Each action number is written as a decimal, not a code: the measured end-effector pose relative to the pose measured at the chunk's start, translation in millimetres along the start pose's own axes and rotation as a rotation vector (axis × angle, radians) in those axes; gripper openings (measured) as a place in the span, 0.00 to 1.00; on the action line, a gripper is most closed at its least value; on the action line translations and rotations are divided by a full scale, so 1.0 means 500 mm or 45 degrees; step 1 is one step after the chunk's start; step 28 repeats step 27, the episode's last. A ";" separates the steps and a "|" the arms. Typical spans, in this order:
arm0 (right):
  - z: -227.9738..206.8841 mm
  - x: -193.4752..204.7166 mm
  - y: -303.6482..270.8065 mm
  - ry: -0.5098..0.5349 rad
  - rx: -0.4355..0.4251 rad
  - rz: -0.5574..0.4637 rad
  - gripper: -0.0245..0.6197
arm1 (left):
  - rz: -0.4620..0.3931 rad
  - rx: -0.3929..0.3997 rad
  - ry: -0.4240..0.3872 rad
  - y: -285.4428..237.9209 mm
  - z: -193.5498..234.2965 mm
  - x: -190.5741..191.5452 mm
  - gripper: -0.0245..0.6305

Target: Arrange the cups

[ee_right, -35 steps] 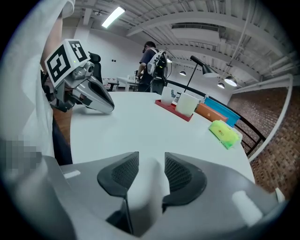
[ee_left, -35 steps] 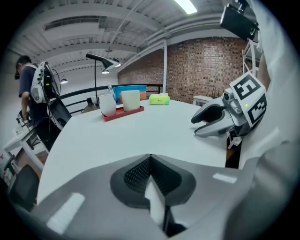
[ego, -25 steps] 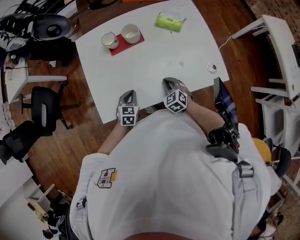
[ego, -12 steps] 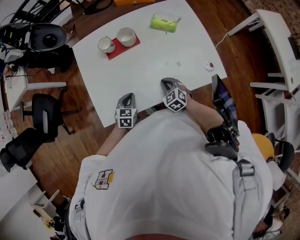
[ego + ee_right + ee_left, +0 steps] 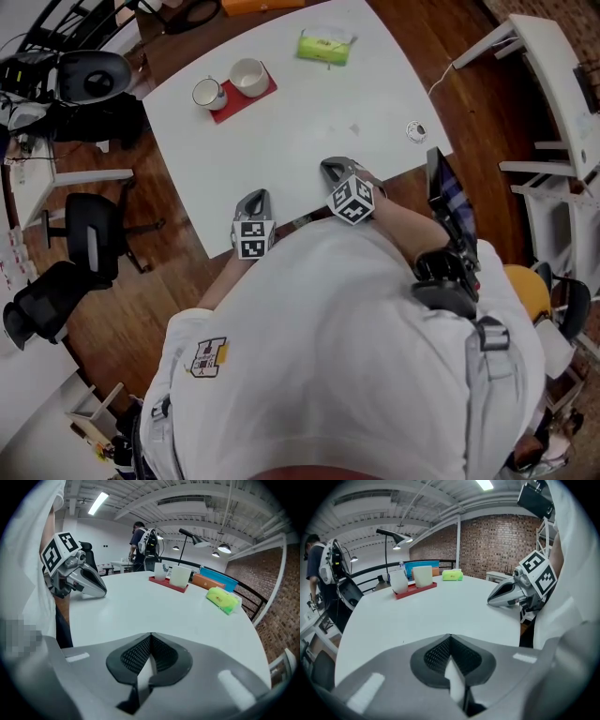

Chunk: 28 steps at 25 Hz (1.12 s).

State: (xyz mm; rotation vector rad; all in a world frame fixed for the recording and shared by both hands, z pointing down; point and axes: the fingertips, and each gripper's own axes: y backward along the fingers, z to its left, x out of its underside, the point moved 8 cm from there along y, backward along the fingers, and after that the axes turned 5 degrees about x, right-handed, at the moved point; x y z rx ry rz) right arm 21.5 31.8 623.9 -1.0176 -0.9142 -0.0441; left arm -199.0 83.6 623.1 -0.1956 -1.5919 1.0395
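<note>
Cups (image 5: 248, 76), head view: two pale cups stand side by side in the upper left of the frame, at the far corner of the white table (image 5: 309, 122). The wider one sits on a red mat (image 5: 234, 104). The handled cup (image 5: 208, 93) stands at the mat's left end, and whether it is wholly on the mat cannot be told. The left gripper (image 5: 255, 195) and right gripper (image 5: 334, 167) lie at the table's near edge, centre frame, well apart from the cups, tips pointing toward them. This reads as a parked pose close to the body, not a reach. A green pack (image 5: 326, 45) lies at top centre, clear of the mat.

Left gripper view: the jaws at lower centre are pressed together with nothing between them. The cups (image 5: 423, 576) show small in the upper left, across a wide stretch of bare tabletop. The right gripper (image 5: 499, 598) rests on the table at the right of the frame.

Right gripper view: these jaws also meet tip to tip and hold nothing. The cups (image 5: 180, 576) stand on the red mat (image 5: 174, 587) at upper centre, with the green pack (image 5: 222, 600) to their right. The left gripper (image 5: 96, 587) lies at the left of the frame.

Reading: with both grippers closed, empty and far off, the scene fits equally a pair of cups already set in order on the mat and a pair waiting to be ordered.
</note>
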 end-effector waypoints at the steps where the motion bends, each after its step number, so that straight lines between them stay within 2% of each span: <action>1: 0.001 0.001 0.000 -0.001 -0.004 0.001 0.04 | 0.002 -0.002 -0.004 0.000 0.000 0.002 0.04; 20: 0.002 -0.004 -0.007 -0.009 -0.026 0.009 0.04 | 0.009 -0.038 -0.015 -0.002 0.009 0.005 0.04; 28: 0.000 0.003 0.008 -0.022 -0.050 0.026 0.04 | 0.025 -0.019 0.034 0.005 -0.010 0.000 0.04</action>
